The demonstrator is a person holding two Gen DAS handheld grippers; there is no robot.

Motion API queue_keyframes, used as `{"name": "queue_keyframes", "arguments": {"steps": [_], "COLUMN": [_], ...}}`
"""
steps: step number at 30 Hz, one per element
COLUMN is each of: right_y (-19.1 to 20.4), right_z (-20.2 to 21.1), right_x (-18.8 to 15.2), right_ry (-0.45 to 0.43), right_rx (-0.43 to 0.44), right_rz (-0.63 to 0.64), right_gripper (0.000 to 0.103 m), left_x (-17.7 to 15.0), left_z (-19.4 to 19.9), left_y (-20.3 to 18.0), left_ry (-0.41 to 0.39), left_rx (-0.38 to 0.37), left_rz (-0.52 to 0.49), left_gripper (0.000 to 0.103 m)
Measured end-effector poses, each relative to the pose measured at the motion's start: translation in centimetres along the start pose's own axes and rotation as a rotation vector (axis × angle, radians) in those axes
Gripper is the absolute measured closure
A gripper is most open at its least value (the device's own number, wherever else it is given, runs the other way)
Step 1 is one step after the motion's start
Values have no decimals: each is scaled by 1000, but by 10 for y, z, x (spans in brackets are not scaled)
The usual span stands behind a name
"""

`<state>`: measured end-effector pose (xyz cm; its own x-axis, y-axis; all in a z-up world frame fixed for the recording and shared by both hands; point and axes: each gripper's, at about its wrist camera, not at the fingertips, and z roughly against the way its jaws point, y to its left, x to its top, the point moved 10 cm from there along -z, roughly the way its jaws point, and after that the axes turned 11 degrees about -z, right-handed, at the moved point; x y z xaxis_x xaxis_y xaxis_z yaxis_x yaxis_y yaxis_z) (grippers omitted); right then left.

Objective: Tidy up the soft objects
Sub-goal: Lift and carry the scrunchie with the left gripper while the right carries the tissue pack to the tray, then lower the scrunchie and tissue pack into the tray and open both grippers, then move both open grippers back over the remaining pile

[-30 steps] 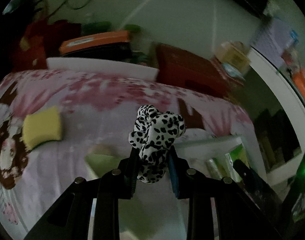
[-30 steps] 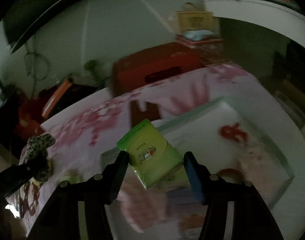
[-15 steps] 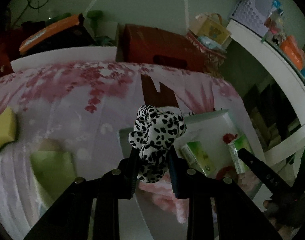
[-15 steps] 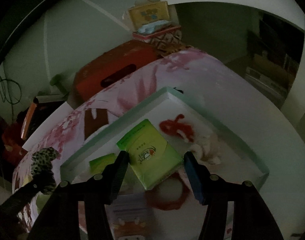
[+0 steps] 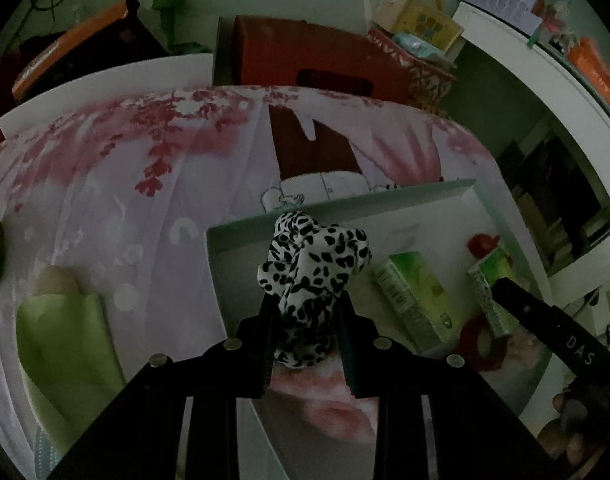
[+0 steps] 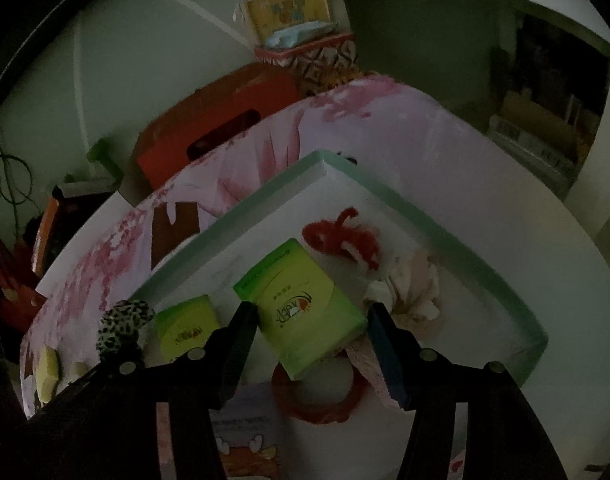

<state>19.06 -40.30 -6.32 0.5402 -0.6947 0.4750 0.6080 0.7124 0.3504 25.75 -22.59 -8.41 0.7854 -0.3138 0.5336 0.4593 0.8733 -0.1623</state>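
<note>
A black-and-white spotted scrunchie [image 5: 313, 276] is pinched in my left gripper [image 5: 305, 304], which is shut on it above the near-left corner of a white tray with a mint rim [image 5: 345, 202]. My right gripper [image 6: 313, 316] is shut on a green tissue pack [image 6: 301, 304] above the same tray [image 6: 425, 228]. In the tray lie a second green pack [image 6: 187, 330], a red woolly piece [image 6: 345, 240], a pale pink cloth [image 6: 417, 292] and a red ring [image 6: 313, 404]. From the right wrist, the spotted scrunchie [image 6: 123, 322] shows at the left.
The tray sits on a pink flowered cloth [image 5: 145, 208]. On the cloth to the tray's left lie a light green pouch [image 5: 65, 340] and a yellow sponge [image 6: 47, 368]. Behind the table stand a red box [image 5: 313, 60] and a patterned basket [image 6: 317, 60]. White shelving [image 5: 545, 80] runs along the right.
Both grippers have moved across the flowered cloth and lower, coming over the tray. The scrunchie and the green pack stay gripped as before.
</note>
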Motion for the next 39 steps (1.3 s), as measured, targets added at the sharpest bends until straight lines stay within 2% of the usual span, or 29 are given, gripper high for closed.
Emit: {"name": "queue_keyframes", "arguments": {"steps": [12,14,19,25,32,34,35,36,39], "right_y": [0,1,8,17,24,24,24,24,25], "right_z": [-3,-2,5,16,20,19,18,17,14], "right_x": [-3,-3,0,3,1,0,-1,-2,-5], "right_ry": [3,2,-17,-42,-47,-41,-37,-30,-17], "right_rx": [-36,-31,-15,2,3,0,-1,-1,-4], "right_rz": [29,29,44,66,88,91,92,93,101], "right_gripper": [41,41,41,40,40,39,36,34,24], "left_x": [-5,-4,0,9,15,14,14,13,8], "left_z": [-8,-6,5,26,47,48,48,47,43], "left_y": [3,2,1,0,11,17,20,23,32], "left_ry": [27,34,31,2,-31,-36,-38,-40,-25], "left_rx": [-27,-30,-32,-23,42,66,81,97,136], "left_rz": [28,32,33,23,24,32,35,37,47], "left_gripper": [73,70,46,41,39,27,13,10,7]}}
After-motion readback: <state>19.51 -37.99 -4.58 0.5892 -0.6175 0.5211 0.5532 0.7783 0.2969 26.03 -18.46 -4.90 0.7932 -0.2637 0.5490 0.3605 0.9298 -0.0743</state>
